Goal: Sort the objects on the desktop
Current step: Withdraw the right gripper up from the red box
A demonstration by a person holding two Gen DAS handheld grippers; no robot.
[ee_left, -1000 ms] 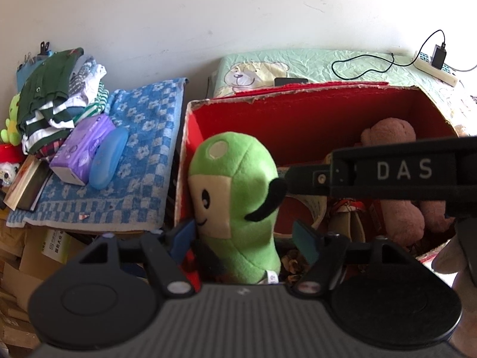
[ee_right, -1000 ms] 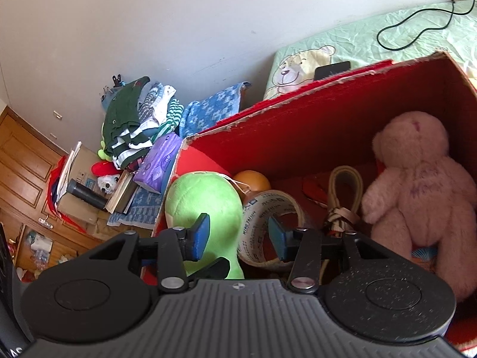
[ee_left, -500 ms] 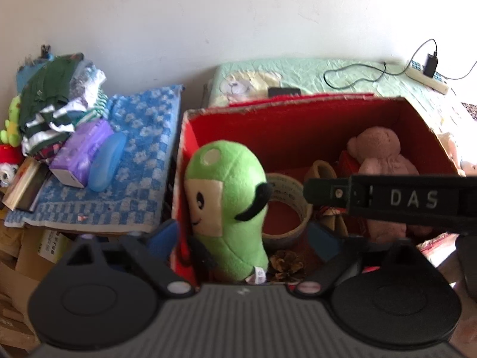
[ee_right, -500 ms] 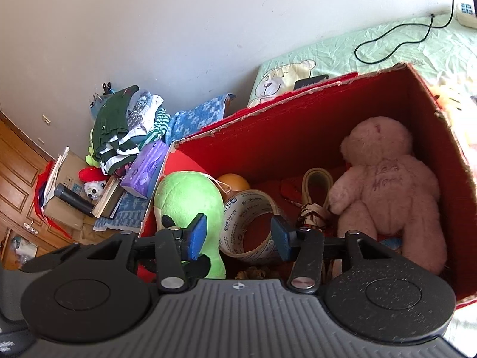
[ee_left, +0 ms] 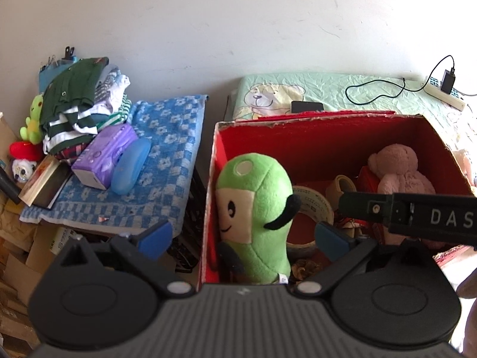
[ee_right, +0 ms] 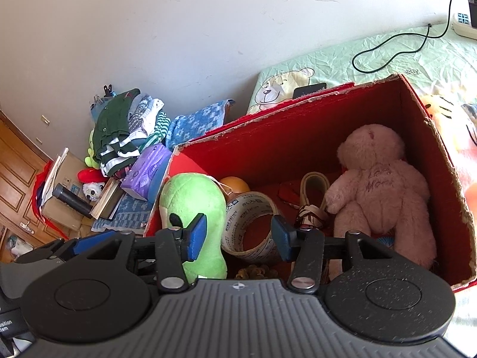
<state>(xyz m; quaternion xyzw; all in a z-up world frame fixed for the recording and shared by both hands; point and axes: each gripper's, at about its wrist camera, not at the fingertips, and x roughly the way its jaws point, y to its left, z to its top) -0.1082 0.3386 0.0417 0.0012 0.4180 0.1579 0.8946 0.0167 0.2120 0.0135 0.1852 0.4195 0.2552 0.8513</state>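
Left wrist view: my left gripper (ee_left: 244, 240) gapes wide, released, one green plush peapod toy (ee_left: 256, 217) standing free between its fingers inside one red cardboard box (ee_left: 328, 137). My right gripper (ee_right: 235, 235) hangs half-open, empty, over one roll of printed packing tape (ee_right: 253, 226); one pink teddy bear (ee_right: 384, 191) sits right.

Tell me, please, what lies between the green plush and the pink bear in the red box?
In the right wrist view, a tape roll and a looped strap lie between the green plush and the pink bear.
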